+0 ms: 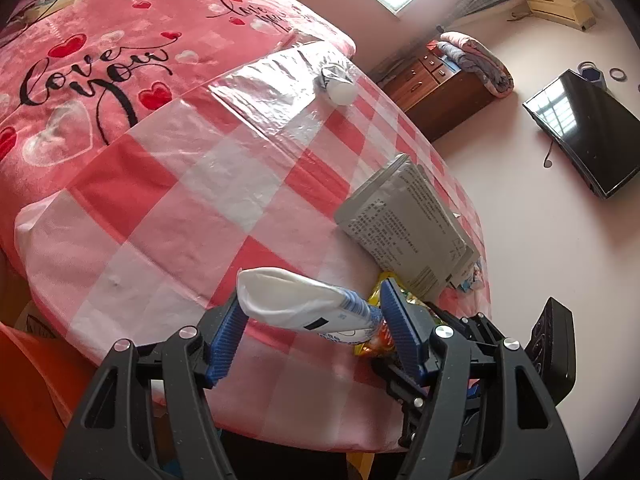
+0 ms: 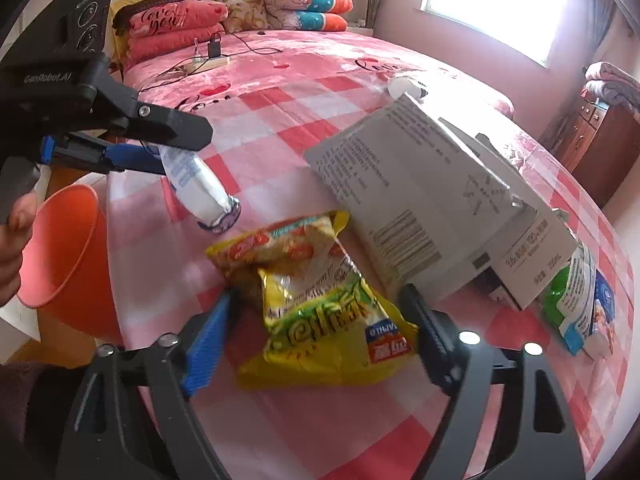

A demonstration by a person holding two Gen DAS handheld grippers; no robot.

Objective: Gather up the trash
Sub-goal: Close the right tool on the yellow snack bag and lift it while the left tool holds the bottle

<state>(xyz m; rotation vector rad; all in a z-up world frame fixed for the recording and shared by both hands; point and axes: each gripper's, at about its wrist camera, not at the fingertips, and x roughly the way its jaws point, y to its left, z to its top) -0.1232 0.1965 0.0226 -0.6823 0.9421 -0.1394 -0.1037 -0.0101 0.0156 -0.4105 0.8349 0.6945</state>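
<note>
My left gripper (image 1: 314,318) is open around a white and blue plastic bottle (image 1: 304,306), which slants between its blue pads; the bottle also shows in the right wrist view (image 2: 196,188), its end resting on the checked cloth. My right gripper (image 2: 320,328) is open, its fingers on either side of a yellow snack packet (image 2: 324,320) lying on the cloth. A second yellow noodle packet (image 2: 280,240) lies just behind it. A grey flattened carton (image 2: 420,200) lies beyond, also seen from the left wrist (image 1: 408,228). An orange bin (image 2: 68,256) stands at the left.
A green and blue wrapper (image 2: 580,300) lies right of the carton. A white crumpled item (image 1: 338,86) sits at the far edge of the pink checked cloth (image 1: 180,208) over the bed. A wooden dresser (image 1: 436,88) and a black TV (image 1: 584,132) stand by the wall.
</note>
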